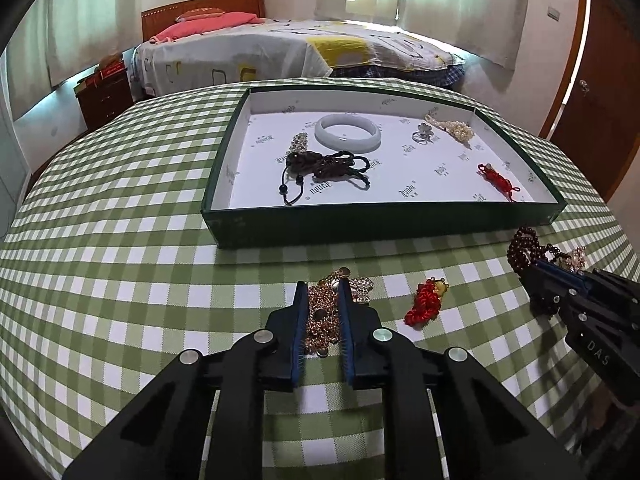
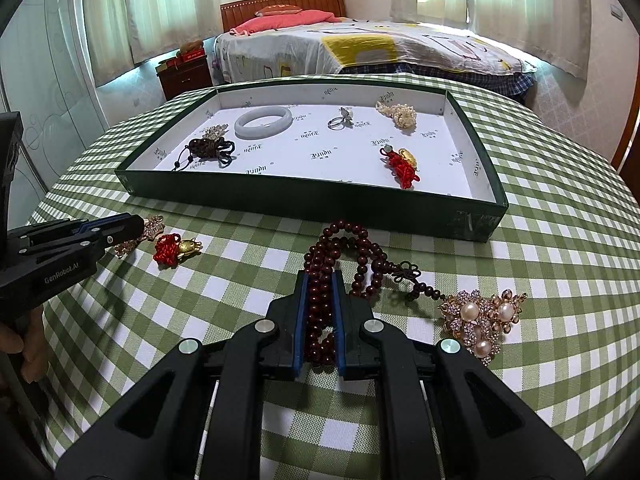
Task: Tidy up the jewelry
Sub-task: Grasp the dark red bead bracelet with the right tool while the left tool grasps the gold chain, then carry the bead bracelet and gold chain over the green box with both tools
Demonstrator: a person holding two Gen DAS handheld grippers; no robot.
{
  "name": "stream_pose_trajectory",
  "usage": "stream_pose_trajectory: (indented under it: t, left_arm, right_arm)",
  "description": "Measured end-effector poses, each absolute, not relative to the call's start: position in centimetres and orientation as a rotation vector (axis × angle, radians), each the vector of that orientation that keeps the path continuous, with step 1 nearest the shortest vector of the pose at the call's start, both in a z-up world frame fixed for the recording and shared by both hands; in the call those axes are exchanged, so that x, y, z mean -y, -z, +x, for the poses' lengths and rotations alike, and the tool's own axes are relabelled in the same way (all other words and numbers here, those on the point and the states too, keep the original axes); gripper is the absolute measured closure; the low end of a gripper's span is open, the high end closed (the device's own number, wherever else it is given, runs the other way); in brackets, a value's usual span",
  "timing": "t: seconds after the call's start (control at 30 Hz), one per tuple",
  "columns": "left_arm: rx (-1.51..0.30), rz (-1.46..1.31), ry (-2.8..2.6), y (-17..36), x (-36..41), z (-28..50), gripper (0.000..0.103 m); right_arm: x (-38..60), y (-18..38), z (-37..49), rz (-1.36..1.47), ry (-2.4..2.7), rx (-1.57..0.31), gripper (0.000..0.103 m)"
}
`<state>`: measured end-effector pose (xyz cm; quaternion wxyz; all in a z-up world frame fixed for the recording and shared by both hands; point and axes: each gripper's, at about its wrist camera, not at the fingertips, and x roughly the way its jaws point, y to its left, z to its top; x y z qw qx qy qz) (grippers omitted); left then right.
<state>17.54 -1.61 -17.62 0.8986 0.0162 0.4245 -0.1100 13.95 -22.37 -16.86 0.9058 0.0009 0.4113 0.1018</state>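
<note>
A green tray (image 1: 360, 226) (image 2: 304, 204) with a white floor holds a pale jade bangle (image 1: 347, 132) (image 2: 262, 121), a dark corded bracelet (image 1: 324, 166), a ring (image 2: 340, 121), a pearl piece (image 2: 398, 114) and a red knot charm (image 2: 402, 166). My left gripper (image 1: 323, 290) is shut on a gold chain necklace (image 1: 320, 312) on the cloth. My right gripper (image 2: 319, 280) is shut on a dark red bead necklace (image 2: 352, 246). A red knot charm with a gold figure (image 1: 424, 300) (image 2: 172, 250) lies between them. A pearl brooch (image 2: 480, 318) lies right of the beads.
The table has a green-and-white checked cloth (image 1: 120, 240). A bed (image 1: 280, 48) stands behind it, with a wooden nightstand (image 1: 104, 96) at left and a door (image 1: 600, 100) at right. The left gripper shows at the left of the right wrist view (image 2: 120, 228).
</note>
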Motion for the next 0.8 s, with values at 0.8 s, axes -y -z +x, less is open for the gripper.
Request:
stream_pose_trajectory:
  t: [0.8]
  left_arm:
    - [-0.768, 0.051, 0.213, 14.2, 1.7, 16.3, 0.091]
  right_arm:
    - [22.2, 15.3, 13.3, 0.011, -0.215, -0.794, 0.097]
